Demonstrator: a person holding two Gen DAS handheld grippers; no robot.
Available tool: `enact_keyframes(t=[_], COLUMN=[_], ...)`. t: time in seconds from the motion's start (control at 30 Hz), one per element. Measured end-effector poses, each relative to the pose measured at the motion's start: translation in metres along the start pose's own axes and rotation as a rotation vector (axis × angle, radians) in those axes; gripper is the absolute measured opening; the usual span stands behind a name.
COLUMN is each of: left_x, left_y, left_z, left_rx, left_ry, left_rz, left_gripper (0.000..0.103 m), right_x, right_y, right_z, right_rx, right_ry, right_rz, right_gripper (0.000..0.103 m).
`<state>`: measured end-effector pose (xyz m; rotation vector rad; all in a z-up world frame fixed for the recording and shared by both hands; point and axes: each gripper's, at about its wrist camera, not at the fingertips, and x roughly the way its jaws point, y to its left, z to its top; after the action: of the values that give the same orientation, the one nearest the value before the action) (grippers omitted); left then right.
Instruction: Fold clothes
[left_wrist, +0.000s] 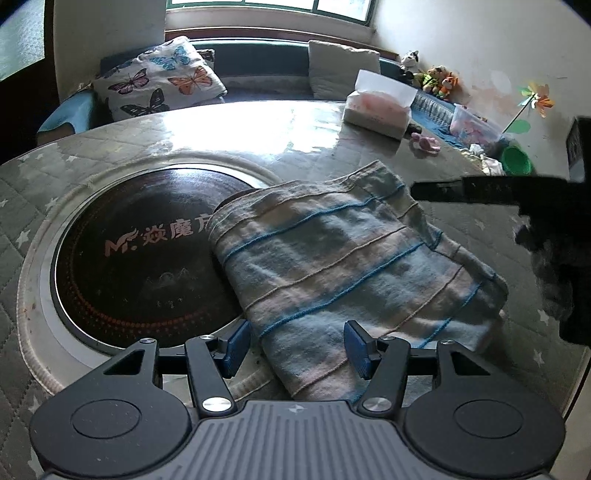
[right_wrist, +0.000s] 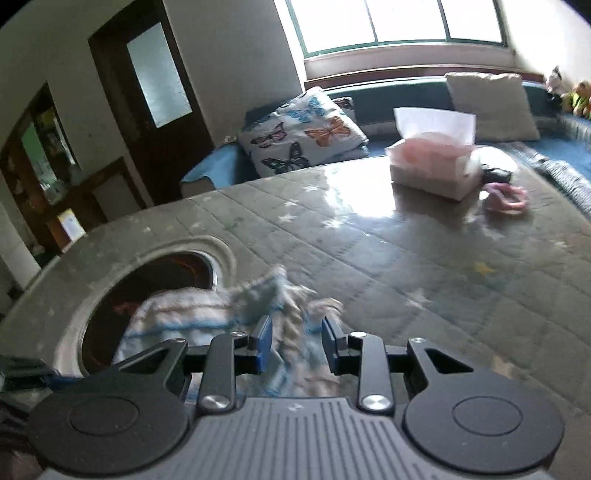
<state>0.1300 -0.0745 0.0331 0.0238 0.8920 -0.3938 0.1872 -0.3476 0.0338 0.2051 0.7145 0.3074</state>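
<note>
A folded cloth (left_wrist: 343, 266) with pale blue and pink bands and thin blue stripes lies on the table, partly over a round dark cooktop (left_wrist: 136, 254). My left gripper (left_wrist: 297, 349) is open, its blue pads straddling the cloth's near end from just above. In the right wrist view the same cloth (right_wrist: 207, 314) appears blurred, its far corner bunched below my right gripper (right_wrist: 297, 343), which is open with cloth showing between the pads. The right gripper's dark body (left_wrist: 554, 229) shows at the right edge of the left wrist view.
The table has a grey quilted star-print cover (right_wrist: 406, 258). A tissue box (left_wrist: 378, 107) and a small pink object (left_wrist: 426, 143) sit at the far right. Behind are a bench with a butterfly pillow (left_wrist: 159, 83), a plain cushion (right_wrist: 491, 105) and soft toys (left_wrist: 436, 79).
</note>
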Motion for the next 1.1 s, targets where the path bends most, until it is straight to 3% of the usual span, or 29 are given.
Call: enact_keyframes(t=[0.17, 0.23, 0.27, 0.37, 0.57, 0.97, 1.1], left_x=[-0.001, -0.001, -0.001, -0.001, -0.001, -0.006, -0.012], left_y=[0.0, 0.0, 0.0, 0.0, -0.002, -0.007, -0.019], left_z=[0.003, 0.005, 0.006, 0.007, 0.005, 0.006, 0.004], left_rx=[-0.006, -0.007, -0.007, -0.007, 0.01, 0.046, 0.082], left_ry=[-0.01, -0.015, -0.017, -0.02, -0.019, -0.03, -0.047], left_rz=[0.001, 0.003, 0.004, 0.004, -0.004, -0.003, -0.037], left_gripper=[0.059, 0.059, 0.059, 0.059, 0.059, 0.059, 0.059], right_x=[0.022, 0.027, 0.027, 0.022, -0.005, -0.018, -0.03], right_y=[0.002, 0.004, 0.004, 0.004, 0.002, -0.007, -0.004], right_z=[0.008, 0.008, 0.008, 0.008, 0.01, 0.004, 0.001], right_rx=[0.025, 0.023, 0.029, 0.046, 0.064, 0.037, 0.0], right_ry=[0.025, 0.03, 0.026, 0.009, -0.077, -0.055, -0.055], right_rz=[0.018, 0.012, 0.013, 0.021, 0.019, -0.036, -0.037], right_gripper=[0.029, 0.021, 0.009, 0.005, 0.005, 0.011, 0.012])
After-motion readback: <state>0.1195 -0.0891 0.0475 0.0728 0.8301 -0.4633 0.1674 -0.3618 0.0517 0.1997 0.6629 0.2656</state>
